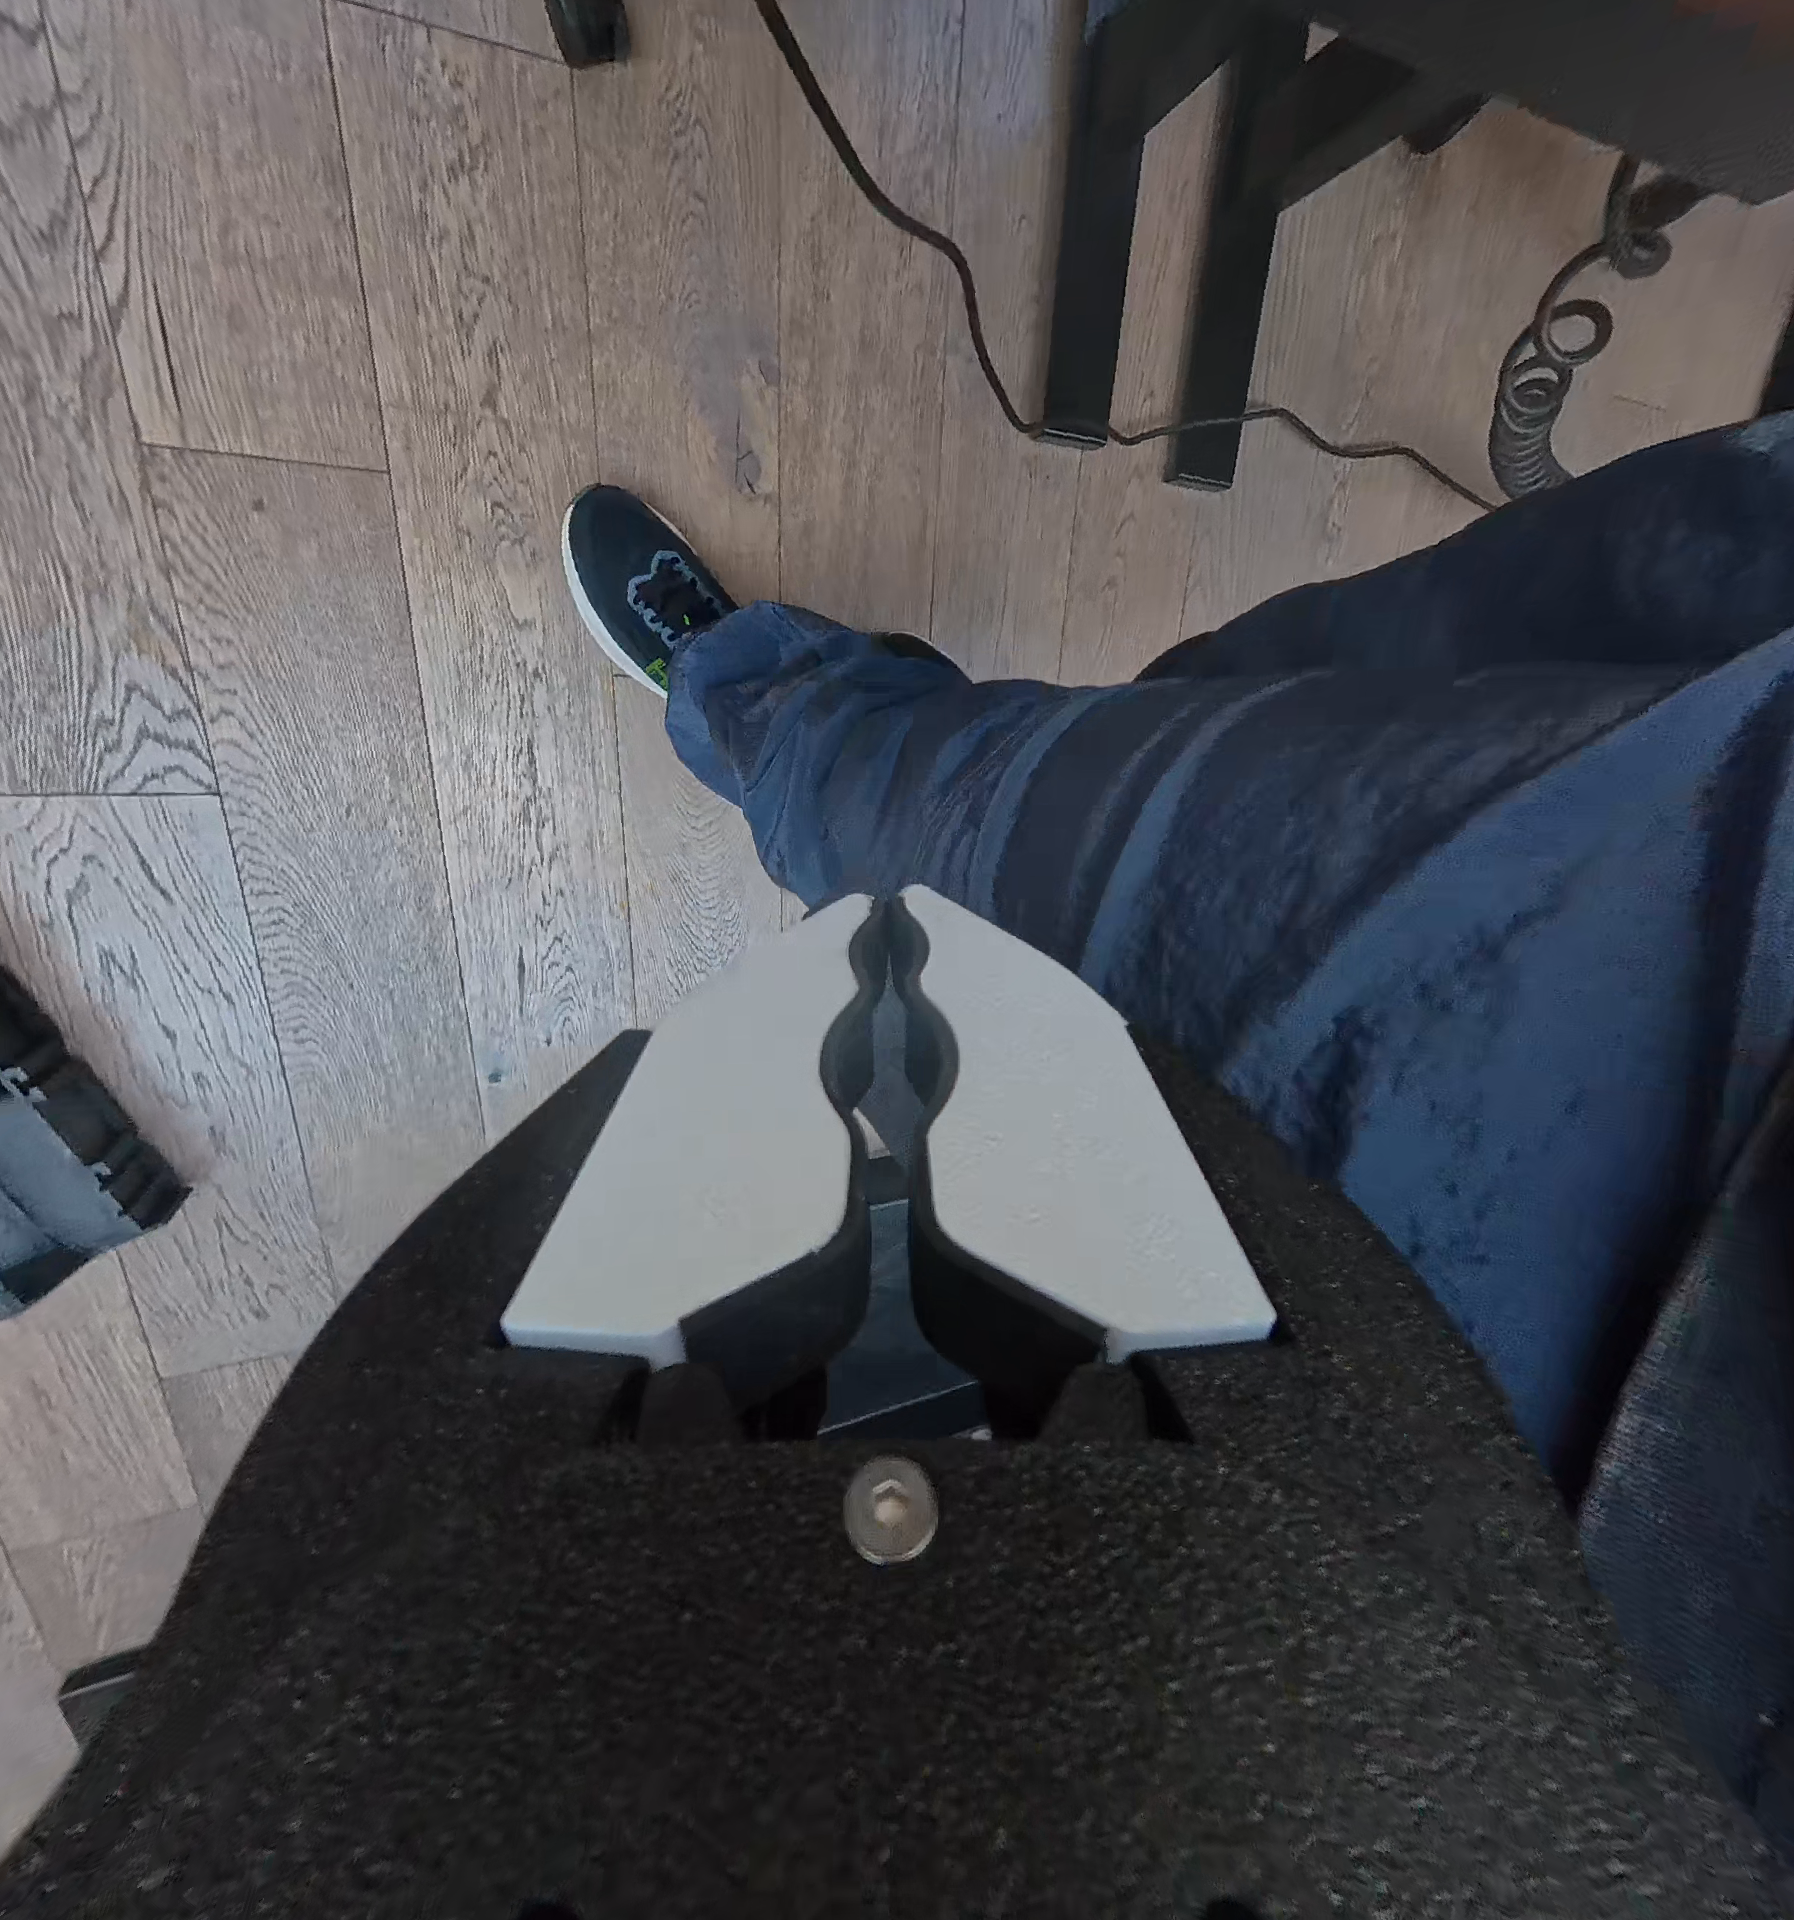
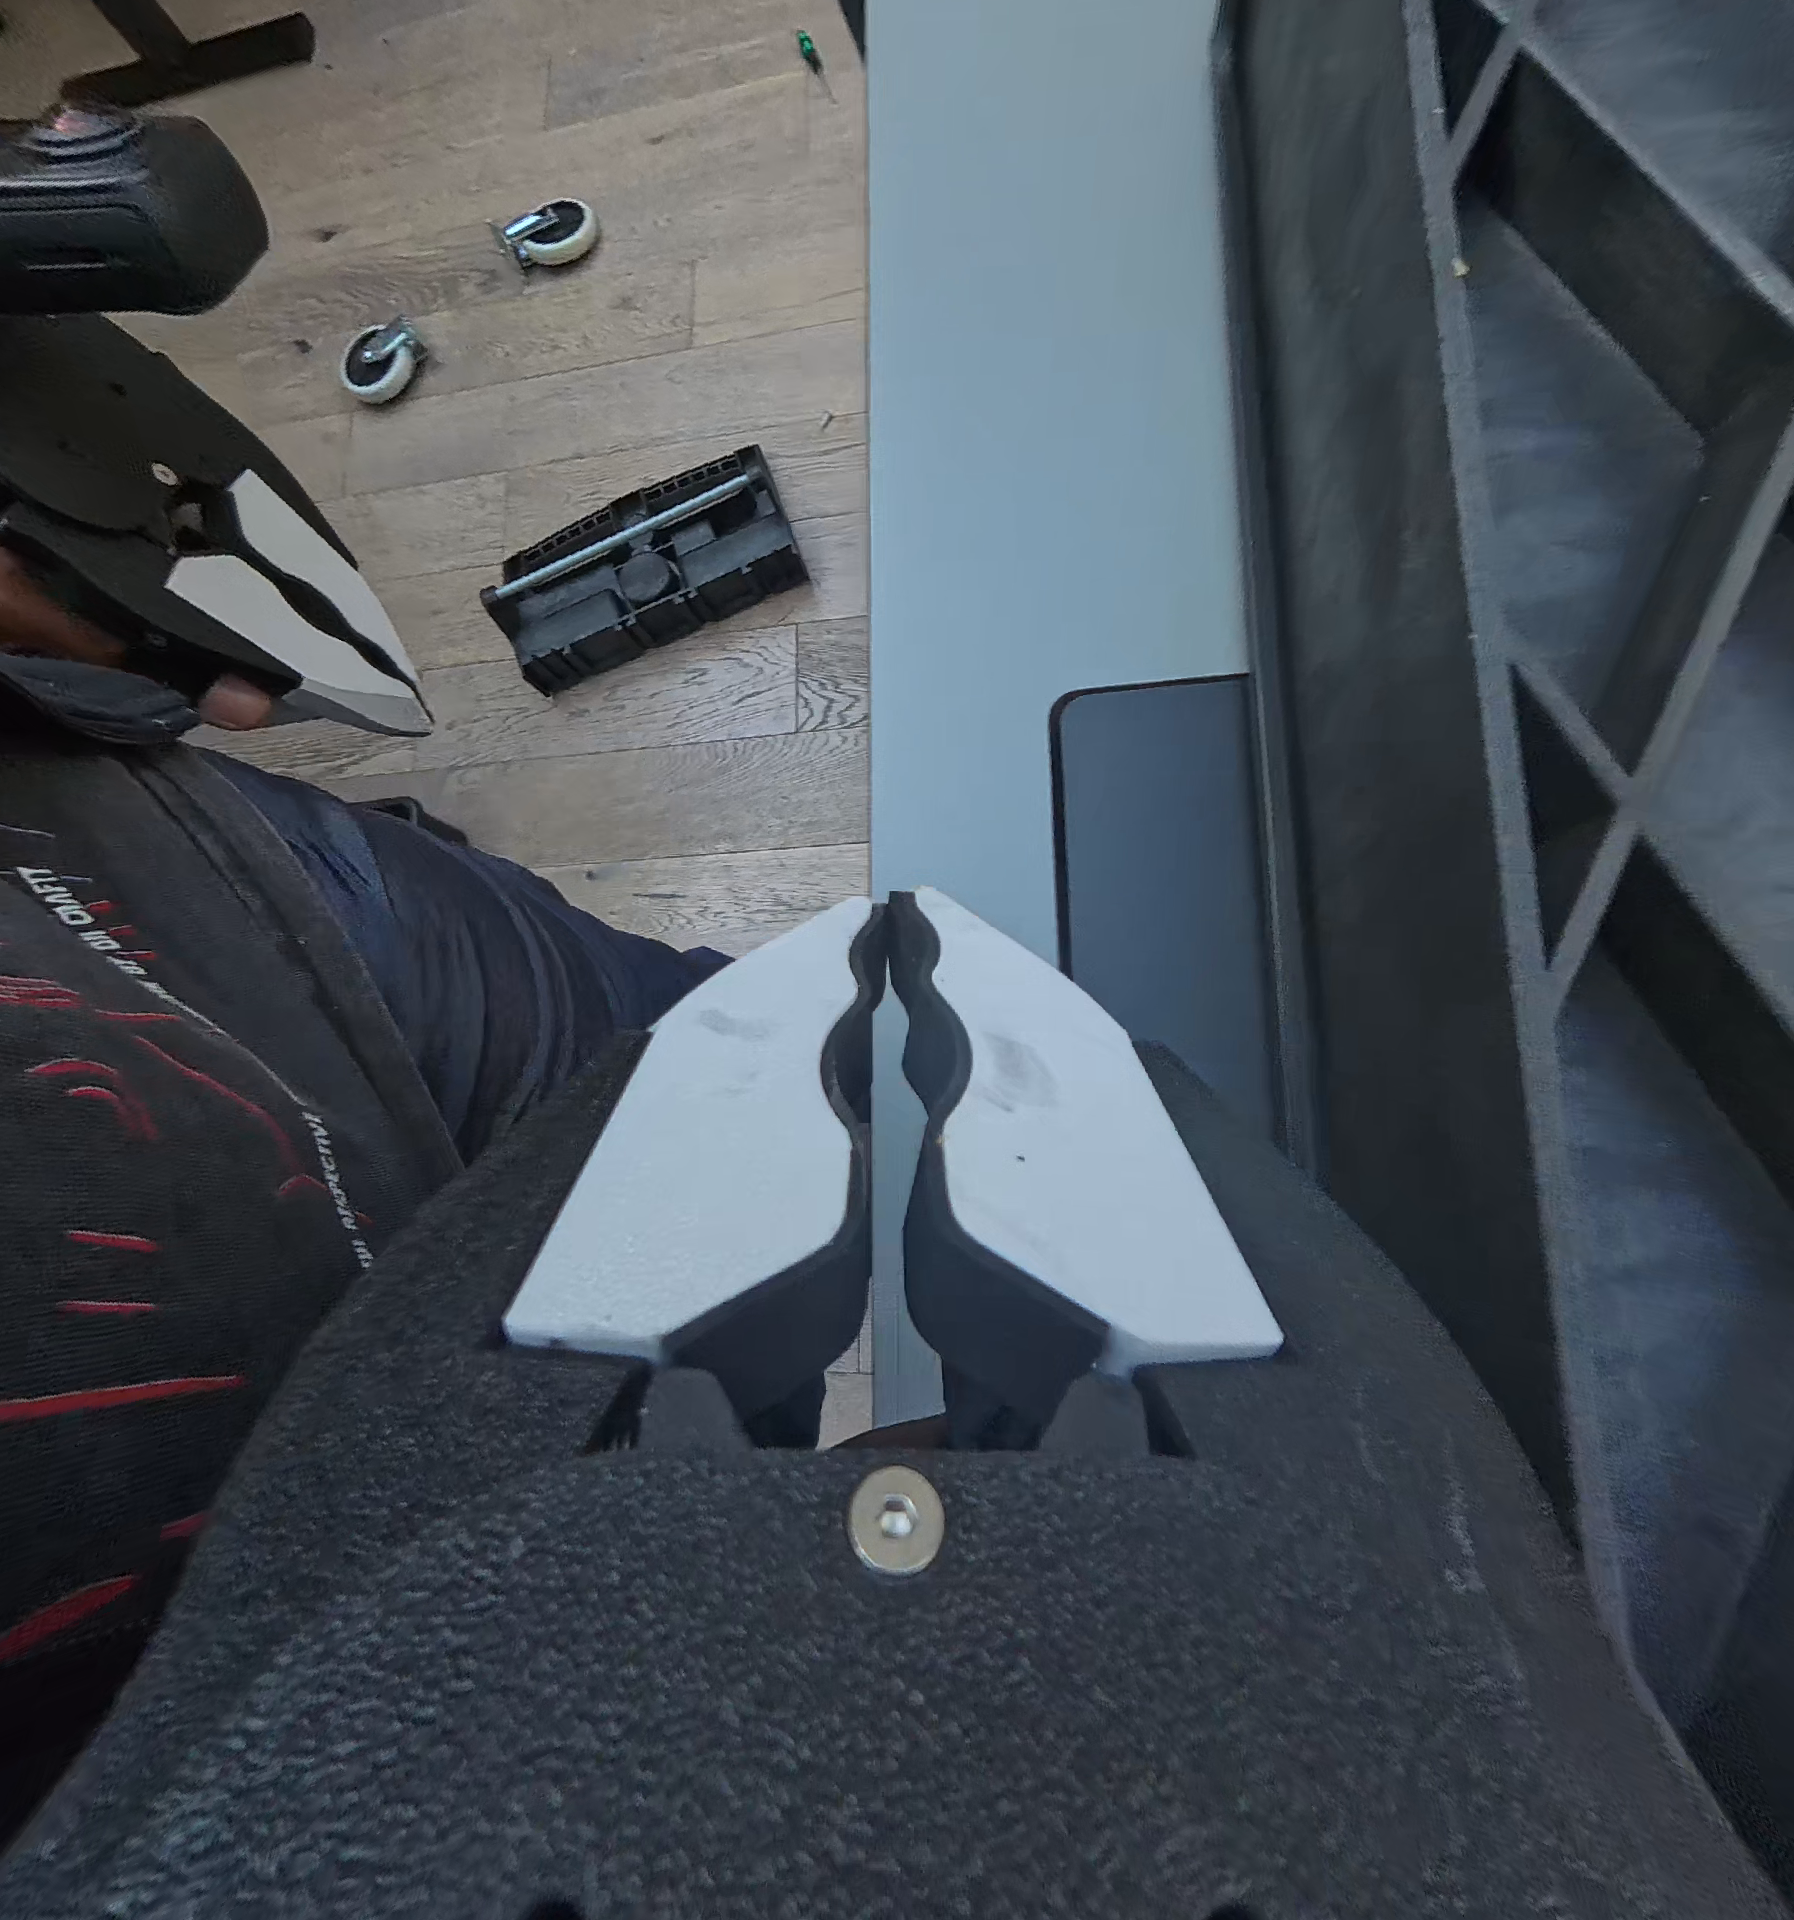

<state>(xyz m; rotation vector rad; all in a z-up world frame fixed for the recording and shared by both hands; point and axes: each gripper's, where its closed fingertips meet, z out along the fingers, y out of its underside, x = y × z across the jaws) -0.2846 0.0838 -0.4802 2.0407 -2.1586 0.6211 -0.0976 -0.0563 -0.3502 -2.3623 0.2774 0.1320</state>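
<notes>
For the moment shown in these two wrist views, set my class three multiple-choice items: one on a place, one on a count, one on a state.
1. Where does the black ribbed plastic block with the metal rod lie?
A. on the wooden floor
B. on the white table
C. in a gripper

2. How many loose caster wheels lie on the floor?
A. none
B. two
C. five

3. How does the right hand-held gripper stand?
A. wide open
B. shut on a wheel
C. shut, holding nothing

Answers:
1. A: it rests on the floor planks, left of the white table edge.
2. B: one caster and another caster show in the right wrist view.
3. C: its fingertips meet with nothing between them.
</notes>
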